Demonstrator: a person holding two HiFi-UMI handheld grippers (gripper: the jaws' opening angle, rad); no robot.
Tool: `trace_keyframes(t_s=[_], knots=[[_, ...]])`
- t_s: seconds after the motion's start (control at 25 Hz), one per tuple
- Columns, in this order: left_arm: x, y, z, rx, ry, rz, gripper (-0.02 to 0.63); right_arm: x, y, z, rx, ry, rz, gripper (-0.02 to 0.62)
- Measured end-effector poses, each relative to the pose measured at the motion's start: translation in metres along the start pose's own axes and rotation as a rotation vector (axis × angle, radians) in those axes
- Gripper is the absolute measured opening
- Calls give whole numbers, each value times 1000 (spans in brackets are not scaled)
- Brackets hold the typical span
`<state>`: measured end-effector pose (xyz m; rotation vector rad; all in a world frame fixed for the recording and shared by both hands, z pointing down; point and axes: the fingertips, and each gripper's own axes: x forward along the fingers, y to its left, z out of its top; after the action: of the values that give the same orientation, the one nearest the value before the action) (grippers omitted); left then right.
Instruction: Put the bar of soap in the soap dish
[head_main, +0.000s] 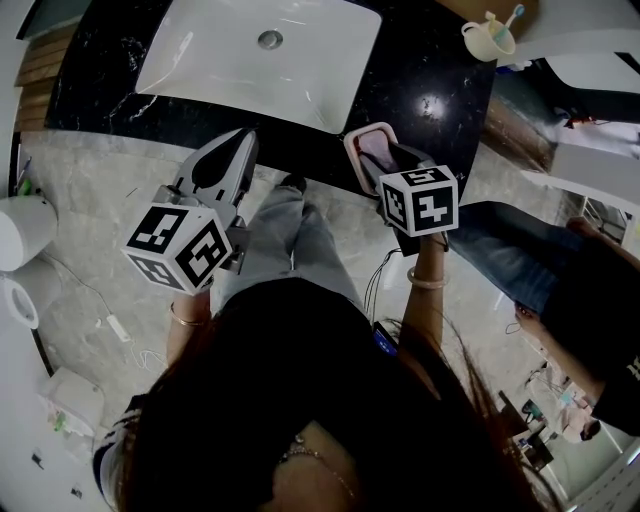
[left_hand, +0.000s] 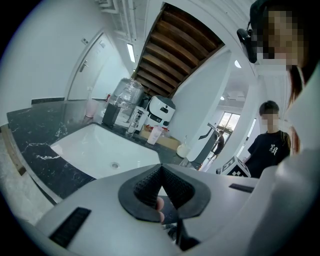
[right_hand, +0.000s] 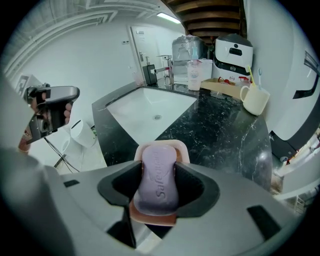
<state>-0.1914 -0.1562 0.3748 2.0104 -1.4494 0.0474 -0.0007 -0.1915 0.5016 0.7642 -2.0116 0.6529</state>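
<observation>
A purple bar of soap sits between the jaws of my right gripper, and the black pads press on both of its long sides. Right under it lies the pink soap dish, whose rim shows beyond and below the bar. From the head view the dish rests at the front edge of the black counter, with the right gripper over it. My left gripper hovers in front of the counter, left of the dish. Its jaws are shut, tips together, with nothing between them.
A white sink is set into the black marble counter. A cream cup with toothbrushes stands at the counter's right end. Bottles and appliances line the far side. Another person sits at the right. A white bin stands on the floor.
</observation>
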Motion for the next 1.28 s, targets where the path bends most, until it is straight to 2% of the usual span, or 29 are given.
trace_keyframes(t_s=[0.24, 0.76, 1.28], knots=[[2, -4, -1, 2, 4, -4, -9, 0, 1, 0, 5, 17, 16, 209], [4, -5, -7, -3, 19, 9, -9, 0, 1, -2, -59, 66, 2, 210], [10, -15, -1, 16, 11, -18, -9, -6, 5, -1, -41, 36, 26, 210]])
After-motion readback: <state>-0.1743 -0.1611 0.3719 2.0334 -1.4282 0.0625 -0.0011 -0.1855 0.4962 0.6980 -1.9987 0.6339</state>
